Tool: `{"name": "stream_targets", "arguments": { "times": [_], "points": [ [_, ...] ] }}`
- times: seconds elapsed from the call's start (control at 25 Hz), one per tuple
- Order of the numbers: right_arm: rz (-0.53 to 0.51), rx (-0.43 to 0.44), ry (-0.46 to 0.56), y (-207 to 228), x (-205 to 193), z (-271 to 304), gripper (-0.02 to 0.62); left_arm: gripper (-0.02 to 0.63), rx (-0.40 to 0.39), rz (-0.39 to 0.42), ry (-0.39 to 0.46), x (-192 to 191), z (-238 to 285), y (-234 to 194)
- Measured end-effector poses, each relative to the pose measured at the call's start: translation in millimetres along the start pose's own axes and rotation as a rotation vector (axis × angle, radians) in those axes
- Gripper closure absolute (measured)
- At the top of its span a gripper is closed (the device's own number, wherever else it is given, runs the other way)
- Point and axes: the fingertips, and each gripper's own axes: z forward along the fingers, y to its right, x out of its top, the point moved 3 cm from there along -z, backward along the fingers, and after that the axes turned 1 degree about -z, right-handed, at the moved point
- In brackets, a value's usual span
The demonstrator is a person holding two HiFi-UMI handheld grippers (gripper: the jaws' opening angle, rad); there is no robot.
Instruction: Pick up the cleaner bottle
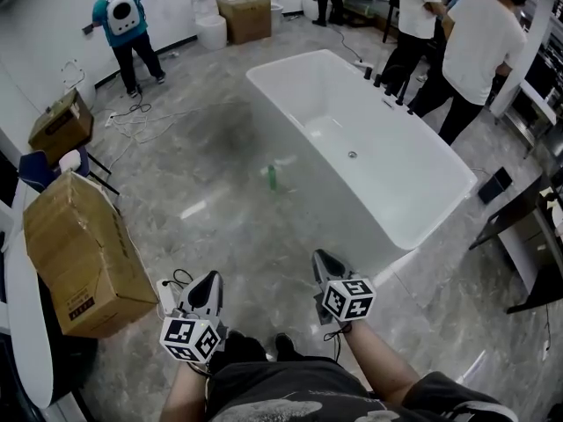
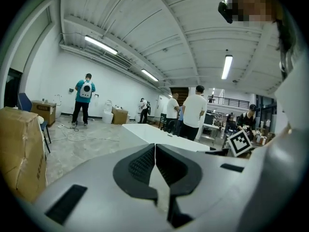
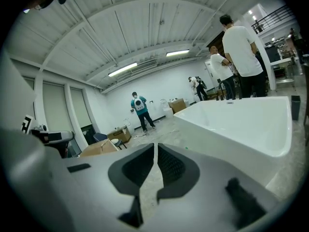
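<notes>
The cleaner bottle (image 1: 272,178) is a small green shape on the grey marble floor (image 1: 220,218), just beside the left wall of the white bathtub (image 1: 295,67) and about halfway along it. It is too small and blurred to say whether it stands upright or touches the tub. It lies well ahead of both your grippers, slightly left of the line between them. Your left gripper (image 1: 211,281) is held low and near you, its jaws pressed together with nothing between them, and the left gripper view shows the same. Your right gripper (image 1: 322,258) sits just beside the near left corner of the tub, its jaws also together and empty, pointing out over the floor along the tub's side. Neither gripper is near the bottle. To your near left a large cardboard box (image 1: 84,262) rests on the floor, with a blue chair (image 1: 35,170) and a smaller box (image 1: 62,126) farther back. Loose cables (image 1: 145,121) trail across the floor at the far left, where a person in a teal top (image 1: 123,16) stands facing the wall. At the far right, people in white shirts (image 1: 479,42) stand behind the tub.
</notes>
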Motion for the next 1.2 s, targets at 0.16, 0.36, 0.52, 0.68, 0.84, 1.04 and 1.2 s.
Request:
{"name": "stream_targets", "arguments": {
  "times": [0.16, 0.36, 0.52, 0.68, 0.84, 1.04, 1.2],
  "points": [
    [-0.015, -0.026, 0.070, 8.1, 14.3, -1.2, 0.559, 0.591, -0.040, -0.011, -0.009, -0.2, 20.7, -1.3],
    [-0.013, -0.068, 0.061, 19.2, 21.0, 11.1, 0.558, 0.591, -0.087, -0.021, -0.025, 0.9, 53.8, -15.0],
    [0.013, -0.129, 0.060, 21.7, 24.3, 37.5, 0.559, 0.591, -0.140, -0.022, -0.040, 5.3, 85.1, -36.3],
    [-0.003, -0.173, 0.040, 14.3, 32.8, 80.4, 0.559, 0.591, -0.177, -0.042, -0.063, 13.8, 117.7, -76.2],
    [0.002, -0.210, 0.031, -0.6, 46.5, 132.2, 0.559, 0.591, -0.206, -0.037, -0.091, 29.5, 148.2, -129.5],
    [0.005, -0.249, 0.027, -24.0, 59.9, 192.1, 0.558, 0.591, -0.187, -0.074, -0.084, 49.0, 178.3, -205.0],
    [0.002, -0.272, 0.018, -37.3, 61.5, 223.9, 0.558, 0.591, -0.202, -0.050, -0.097, 55.6, 196.8, -246.1]
  ]
}}
